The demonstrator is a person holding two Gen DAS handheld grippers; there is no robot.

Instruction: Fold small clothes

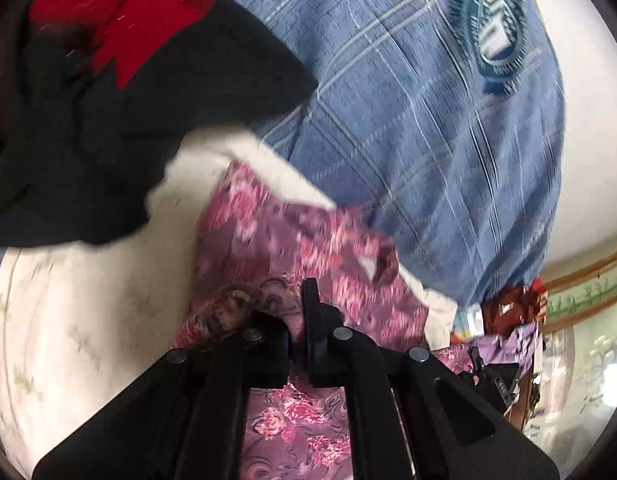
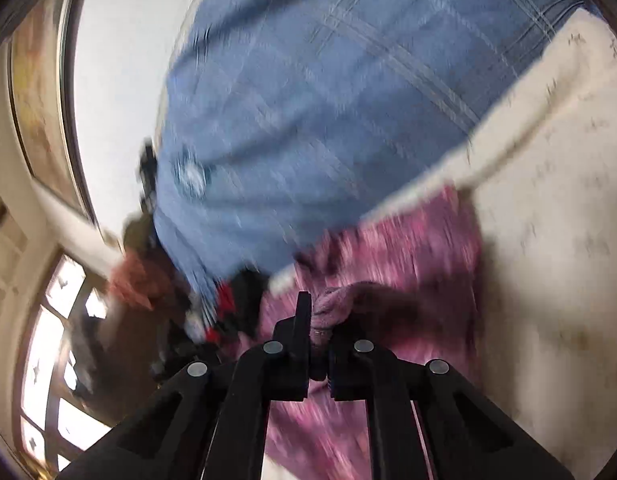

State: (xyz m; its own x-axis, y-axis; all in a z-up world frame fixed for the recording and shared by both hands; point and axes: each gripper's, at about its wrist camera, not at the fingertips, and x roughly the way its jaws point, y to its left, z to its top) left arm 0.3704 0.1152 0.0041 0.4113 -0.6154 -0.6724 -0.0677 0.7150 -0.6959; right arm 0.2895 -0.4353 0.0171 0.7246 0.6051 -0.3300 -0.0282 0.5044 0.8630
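Note:
A pink and purple floral garment [image 1: 292,240] hangs between both grippers over a cream patterned surface [image 1: 68,320]. My left gripper [image 1: 296,316] is shut on a bunched edge of it. In the right wrist view my right gripper [image 2: 322,320] is shut on another bunched edge of the same floral garment [image 2: 408,264]. The other gripper shows small at the right of the left wrist view [image 1: 492,372]. Both views are blurred by motion.
A person in a blue plaid shirt [image 1: 428,120] stands close behind the garment, also in the right wrist view [image 2: 308,100]. A black and red garment [image 1: 108,80] lies on the surface at upper left. A window [image 2: 56,320] is at left.

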